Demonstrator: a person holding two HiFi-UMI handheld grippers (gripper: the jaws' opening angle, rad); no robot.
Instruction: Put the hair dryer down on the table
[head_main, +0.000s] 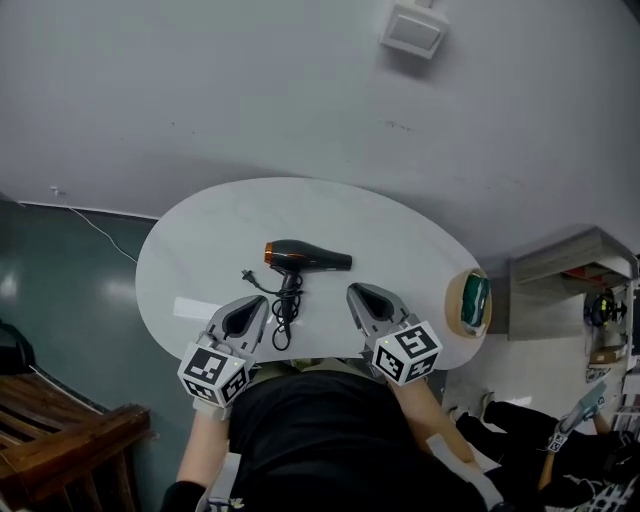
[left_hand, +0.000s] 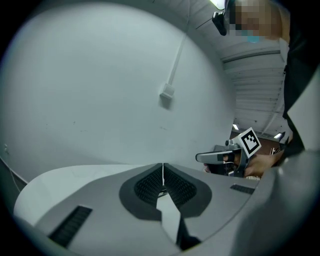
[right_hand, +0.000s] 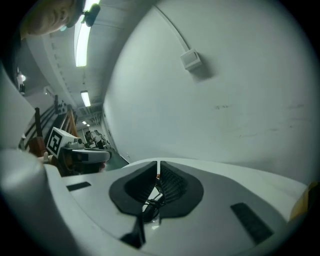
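Left gripper (head_main: 252, 308) and right gripper (head_main: 360, 296) are closed, empty, beside the hair dryer (head_main: 305, 258) laid on the bench (head_main: 200, 240); its cord (head_main: 284, 320) should be avoided.

Soft, even light is filling the head view, and the white surface (head_main: 400, 240) is showing a faint glare patch at its lower left. Ceiling light tubes (right_hand: 80, 42) are glowing at the upper left of the right gripper view, where a wall box (right_hand: 190, 60) is casting a soft shadow. Both gripper views are bulging with fisheye distortion and darkening to black at the corners.
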